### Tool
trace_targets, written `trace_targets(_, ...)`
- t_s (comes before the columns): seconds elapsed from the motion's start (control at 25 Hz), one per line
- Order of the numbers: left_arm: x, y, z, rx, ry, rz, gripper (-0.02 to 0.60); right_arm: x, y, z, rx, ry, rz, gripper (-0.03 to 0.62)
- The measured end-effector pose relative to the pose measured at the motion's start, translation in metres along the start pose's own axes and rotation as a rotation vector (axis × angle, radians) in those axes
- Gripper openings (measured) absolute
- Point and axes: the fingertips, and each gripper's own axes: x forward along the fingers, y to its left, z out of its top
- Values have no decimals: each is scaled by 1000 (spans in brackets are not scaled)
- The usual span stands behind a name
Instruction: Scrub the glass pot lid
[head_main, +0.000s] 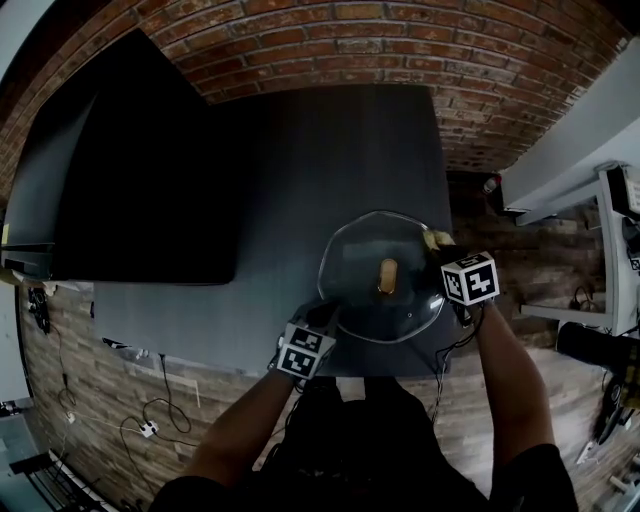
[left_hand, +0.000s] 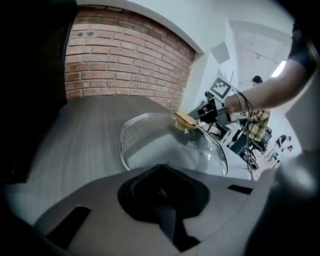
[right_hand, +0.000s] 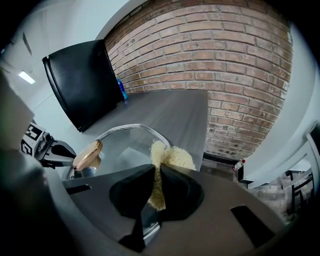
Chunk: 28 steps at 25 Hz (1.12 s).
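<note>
Seen from above, a dark grey table (head_main: 300, 160) stands against a red brick wall (head_main: 400, 40), with a large black panel (head_main: 140, 180) at its left. The glass pot lid (head_main: 360, 300) is over the near right part of the table, just in front of the person, with a golden knob (head_main: 387, 276) at its middle. The left gripper (head_main: 322, 316) comes in from the near left and meets the lid at its near-left rim. In the left gripper view its jaws (left_hand: 162, 192) are pressed together with no gap, and the near edge of the lid (left_hand: 160, 145) vanishes behind them, so they are clamped on the rim. The right gripper (head_main: 445, 255) reaches in from the right, with its marker cube on top. In the right gripper view its jaws (right_hand: 157, 187) are closed on a pale yellow sponge (right_hand: 172, 155), which bulges out past the jaw tips and rests against the lid's far-right rim. That view also shows the lid (right_hand: 120, 145) tilted, the knob (right_hand: 87, 154) to the left, and the left gripper (right_hand: 57, 152) at the lid's left edge. Whether the lid touches the table cannot be told.
</note>
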Motion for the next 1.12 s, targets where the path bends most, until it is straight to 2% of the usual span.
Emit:
trace_targets(0.32, 0, 2, -3, -14, -3, -13, 31, -24, 16, -37, 41, -6, -36, 41)
trace_targets(0.64, 0, 3, -1, -3, 5, -51, 31, -44, 57, -75, 106, -33, -63, 41)
trace_targets(1.12, 0, 2, 1, 23, 11, -115, 31, -45, 133, -90, 203, -59, -75, 41)
